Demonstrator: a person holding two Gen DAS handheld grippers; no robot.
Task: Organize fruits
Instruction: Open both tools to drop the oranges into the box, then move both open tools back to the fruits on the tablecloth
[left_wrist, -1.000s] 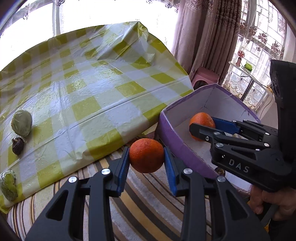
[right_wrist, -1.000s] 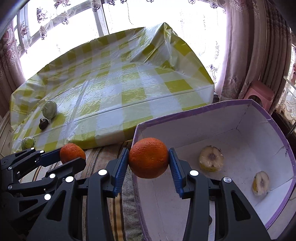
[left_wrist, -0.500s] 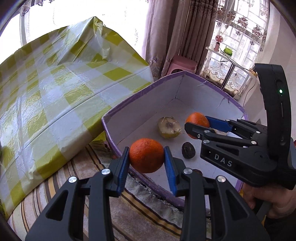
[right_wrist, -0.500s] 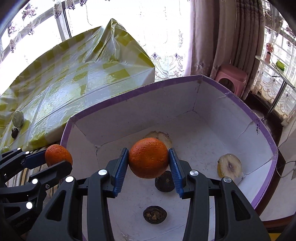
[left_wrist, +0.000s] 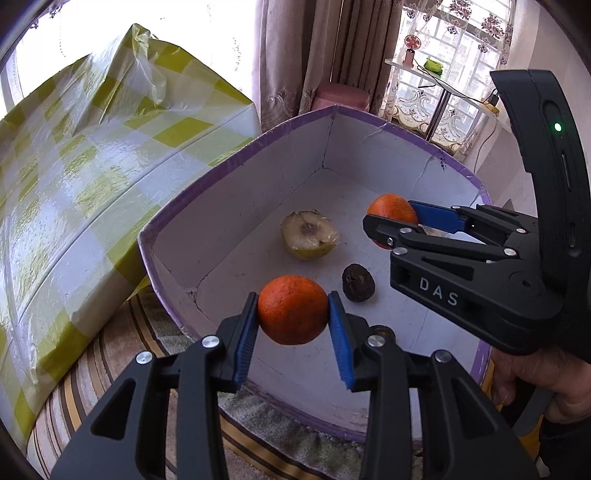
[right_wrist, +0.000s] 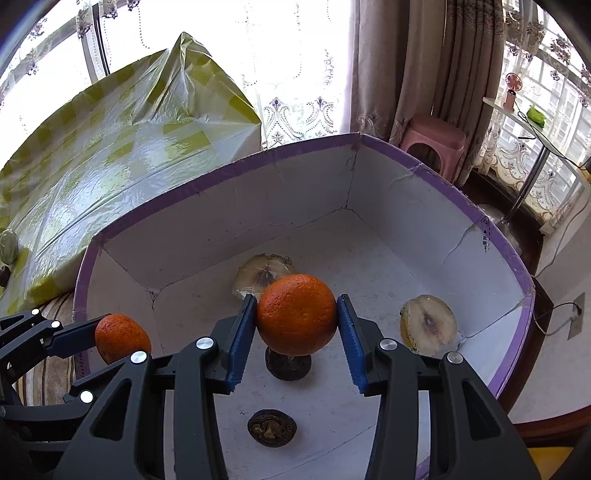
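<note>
My left gripper (left_wrist: 293, 317) is shut on an orange (left_wrist: 292, 309) and holds it over the near left corner of a white box with a purple rim (left_wrist: 236, 155). My right gripper (right_wrist: 297, 325) is shut on a second orange (right_wrist: 297, 314) above the box floor. That gripper also shows in the left wrist view (left_wrist: 397, 225), and the left one in the right wrist view (right_wrist: 122, 338). In the box lie two halved pale fruits (right_wrist: 428, 325) (left_wrist: 310, 234) and two dark shrivelled fruits (right_wrist: 272, 428) (left_wrist: 358, 282).
A table under a yellow-checked plastic cloth (left_wrist: 74, 177) stands left of the box. A green fruit (right_wrist: 8, 245) and a dark one (right_wrist: 3, 275) lie on it. A striped rug (left_wrist: 110, 354) lies below. A pink stool (right_wrist: 432, 142) and curtains stand behind the box.
Both grippers have moved right from the table's edge to over the box, each still holding its orange. The box floor and the fruits in it have come into view.
</note>
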